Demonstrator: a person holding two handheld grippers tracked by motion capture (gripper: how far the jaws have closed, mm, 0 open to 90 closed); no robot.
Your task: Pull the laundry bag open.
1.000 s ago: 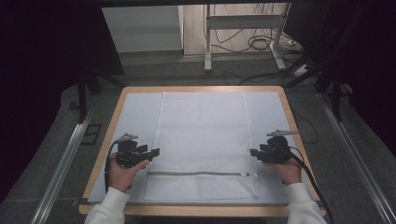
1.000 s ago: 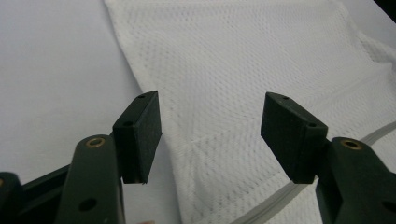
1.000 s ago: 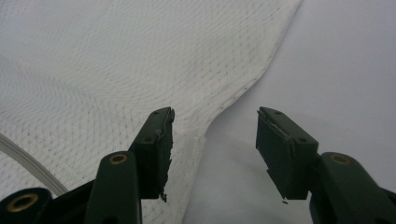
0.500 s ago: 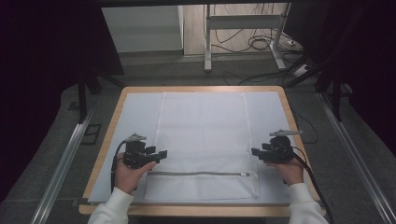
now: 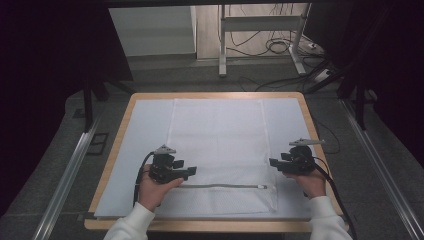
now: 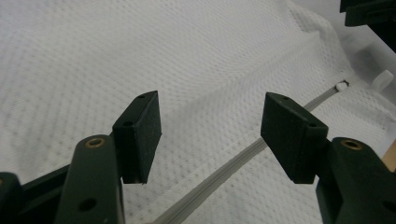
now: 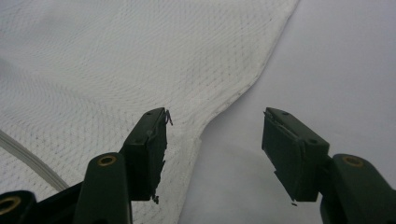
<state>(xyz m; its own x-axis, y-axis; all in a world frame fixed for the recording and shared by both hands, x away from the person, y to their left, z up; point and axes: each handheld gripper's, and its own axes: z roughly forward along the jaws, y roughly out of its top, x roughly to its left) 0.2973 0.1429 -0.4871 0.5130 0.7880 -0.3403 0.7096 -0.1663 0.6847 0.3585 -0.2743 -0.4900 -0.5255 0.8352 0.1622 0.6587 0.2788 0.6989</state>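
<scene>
A white mesh bag point(image 5: 220, 140) lies flat on the mat, its grey zipper point(image 5: 220, 186) running along the near edge. My left gripper point(image 5: 189, 171) hovers open over the bag's near-left part. In the left gripper view the jaws point(image 6: 210, 112) stand wide apart above the mesh point(image 6: 140, 46), with the zipper point(image 6: 224, 163) passing under them and the zipper pull point(image 6: 342, 85) farther off. My right gripper point(image 5: 273, 162) is open at the bag's right edge; its jaws point(image 7: 215, 126) have just been opening, with nothing between them, over the mesh border point(image 7: 116, 56).
A pale mat point(image 5: 145, 130) covers the wooden table point(image 5: 210, 95). Beyond the table are a dark floor, metal rails point(image 5: 65, 175) on both sides, a desk frame point(image 5: 260, 25) and cables at the back. The right gripper's body point(image 6: 369, 18) shows in the left gripper view.
The left hand has moved right, from the bag's left edge onto the mesh above the zipper. The right hand has stayed put.
</scene>
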